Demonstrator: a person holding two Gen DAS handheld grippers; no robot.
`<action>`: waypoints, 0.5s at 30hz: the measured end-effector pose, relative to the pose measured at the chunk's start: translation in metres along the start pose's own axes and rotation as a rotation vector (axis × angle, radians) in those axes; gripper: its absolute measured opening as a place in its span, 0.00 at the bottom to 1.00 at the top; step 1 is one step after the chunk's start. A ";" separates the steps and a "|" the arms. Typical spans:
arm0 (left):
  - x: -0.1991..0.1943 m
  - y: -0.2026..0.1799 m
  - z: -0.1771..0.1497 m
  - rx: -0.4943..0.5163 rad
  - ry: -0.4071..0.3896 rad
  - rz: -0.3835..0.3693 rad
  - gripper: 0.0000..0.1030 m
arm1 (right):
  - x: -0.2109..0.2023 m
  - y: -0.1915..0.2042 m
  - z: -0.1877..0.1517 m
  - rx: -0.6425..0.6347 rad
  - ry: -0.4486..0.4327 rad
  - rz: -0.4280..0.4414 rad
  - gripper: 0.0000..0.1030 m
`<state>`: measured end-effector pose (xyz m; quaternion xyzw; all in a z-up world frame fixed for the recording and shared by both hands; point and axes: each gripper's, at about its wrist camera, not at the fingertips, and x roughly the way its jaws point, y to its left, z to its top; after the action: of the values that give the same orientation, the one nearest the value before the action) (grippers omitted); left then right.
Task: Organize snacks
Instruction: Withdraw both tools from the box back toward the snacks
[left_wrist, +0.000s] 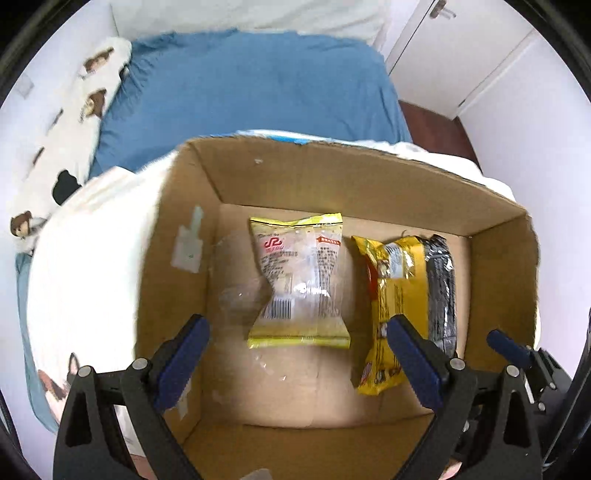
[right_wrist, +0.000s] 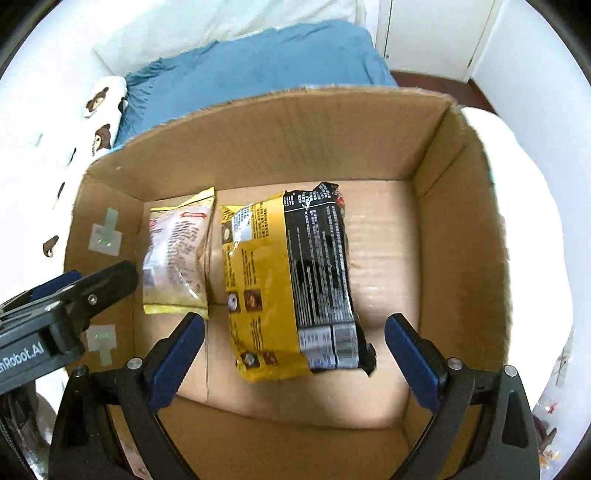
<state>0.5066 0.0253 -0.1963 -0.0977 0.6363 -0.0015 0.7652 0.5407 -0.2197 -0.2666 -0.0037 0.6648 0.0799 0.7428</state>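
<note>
From the left wrist view, the left gripper (left_wrist: 299, 354) hangs over the cardboard box (left_wrist: 369, 177) with jaws wide apart and empty; a yellow-edged clear snack packet (left_wrist: 299, 280) lies flat on the box floor. From the right wrist view, the right gripper (right_wrist: 293, 354) likewise stands spread above the yellow-and-black packet (right_wrist: 291, 280), which seems, through some blur, to rest beside the first.

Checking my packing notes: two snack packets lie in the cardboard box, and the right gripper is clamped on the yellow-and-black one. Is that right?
Not quite. The right gripper is not clamped: its jaws stand wide open above the yellow-and-black packet, pads clear of it, as the right wrist view shows. The rest holds: that packet and the clear-and-yellow packet both lie in the cardboard box.
</note>
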 end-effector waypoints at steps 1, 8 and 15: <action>-0.006 -0.001 -0.003 0.004 -0.017 0.005 0.96 | -0.003 0.007 -0.018 -0.002 -0.016 -0.002 0.97; -0.064 0.001 -0.043 0.032 -0.149 0.036 0.96 | -0.053 0.011 -0.051 -0.019 -0.113 -0.002 0.97; -0.113 0.000 -0.081 0.052 -0.242 0.041 0.96 | -0.095 0.023 -0.087 -0.016 -0.207 0.007 0.97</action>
<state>0.4060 0.0278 -0.1003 -0.0641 0.5410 0.0093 0.8386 0.4425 -0.2171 -0.1800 0.0011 0.5838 0.0879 0.8071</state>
